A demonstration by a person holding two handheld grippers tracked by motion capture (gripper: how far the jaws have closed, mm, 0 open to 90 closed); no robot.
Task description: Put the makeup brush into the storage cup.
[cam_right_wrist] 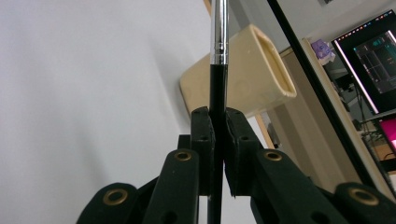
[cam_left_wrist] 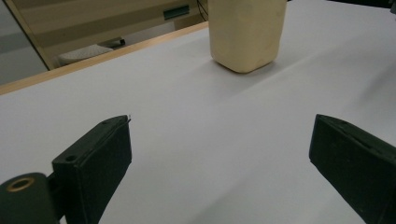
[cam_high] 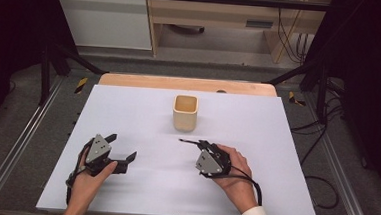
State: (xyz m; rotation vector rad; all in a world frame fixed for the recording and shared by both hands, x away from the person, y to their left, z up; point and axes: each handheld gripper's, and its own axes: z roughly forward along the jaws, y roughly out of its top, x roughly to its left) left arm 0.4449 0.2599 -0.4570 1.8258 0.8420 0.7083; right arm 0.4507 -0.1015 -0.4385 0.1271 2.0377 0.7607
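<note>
Near cream cup (cam_high: 184,112): right gripper (cam_high: 195,143) clamps brush (cam_right_wrist: 218,42), carrying stage; left gripper (cam_high: 123,147) agape, empty. Next: tip brush into cup.

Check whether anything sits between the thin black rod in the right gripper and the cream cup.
Nothing visible does. The thin black rod with a silver ferrule points toward the cream square cup across bare white tabletop.

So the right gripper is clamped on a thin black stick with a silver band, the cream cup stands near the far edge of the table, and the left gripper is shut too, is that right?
Not quite. The left gripper is open: the left gripper view shows its jaws wide apart with bare table between them. The rest holds: the right gripper is clamped on the thin black stick, and the cream cup stands near the far edge.
</note>
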